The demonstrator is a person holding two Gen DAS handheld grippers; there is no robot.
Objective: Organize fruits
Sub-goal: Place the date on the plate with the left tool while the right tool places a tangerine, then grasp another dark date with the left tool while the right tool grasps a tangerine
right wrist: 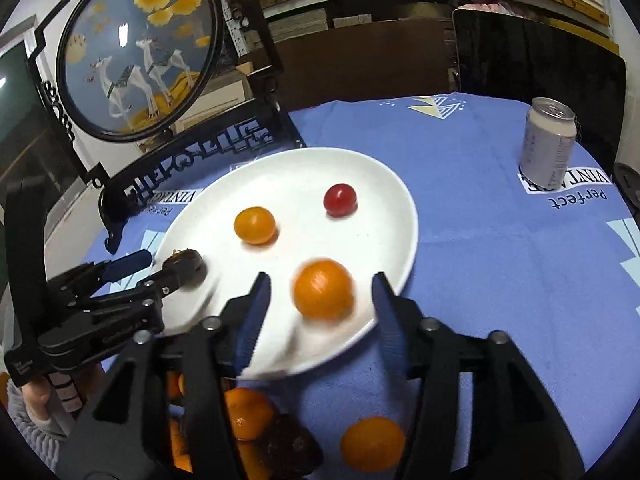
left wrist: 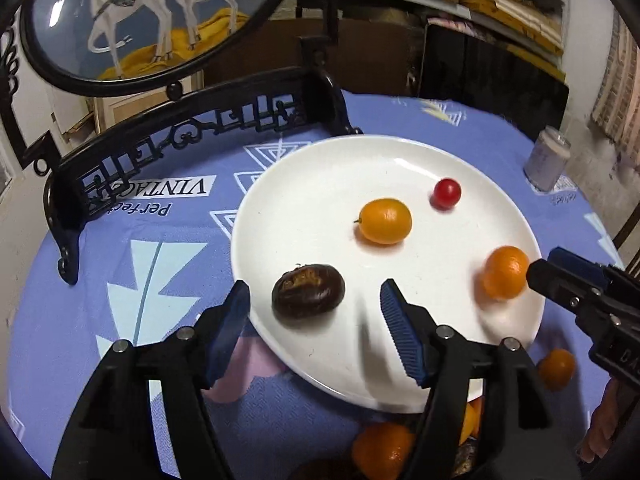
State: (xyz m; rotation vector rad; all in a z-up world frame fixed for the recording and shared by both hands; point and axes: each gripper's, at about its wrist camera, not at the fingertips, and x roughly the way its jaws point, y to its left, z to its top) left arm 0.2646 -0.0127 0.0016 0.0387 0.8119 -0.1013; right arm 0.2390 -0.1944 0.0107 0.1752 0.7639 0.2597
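Blue printed tablecloth (right wrist: 480, 248) held loose oranges (right wrist: 372, 444) at frame bottom, then the white plate (left wrist: 320, 168) where the left gripper (left wrist: 314, 304), jaws apart, flanked a chestnut (left wrist: 308, 290) and the right gripper (right wrist: 320, 300), also apart, bracketed a blurred orange (right wrist: 324, 290), likely mid-placing; next probably fetch the loose fruit.

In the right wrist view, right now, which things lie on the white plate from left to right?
Dark brown fruit → small orange fruit → larger blurred orange fruit → red cherry tomato, all on the plate.
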